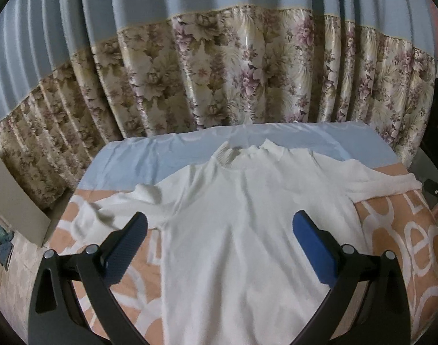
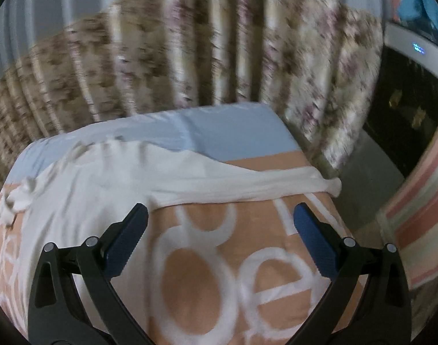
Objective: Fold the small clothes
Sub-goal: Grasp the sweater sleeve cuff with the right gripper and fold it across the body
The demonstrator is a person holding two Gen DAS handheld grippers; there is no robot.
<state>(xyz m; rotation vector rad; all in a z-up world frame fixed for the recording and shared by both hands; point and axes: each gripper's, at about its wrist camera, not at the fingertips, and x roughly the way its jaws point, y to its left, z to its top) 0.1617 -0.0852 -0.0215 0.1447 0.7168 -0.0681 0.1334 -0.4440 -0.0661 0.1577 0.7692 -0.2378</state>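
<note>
Peach cover (image 1: pixel 397 247) with white lettering, pale blue sheet (image 1: pixel 150 155) beyond. Floral curtain (image 1: pixel 219 86) behind. Dark cabinet (image 2: pixel 402 120) at right; striped cloth (image 2: pixel 414 230) alongside.

The sweater's (image 1: pixel 247 230) hem runs off the bottom edge; in the right wrist view, the curtain (image 2: pixel 190 57) is motion-blurred.
</note>
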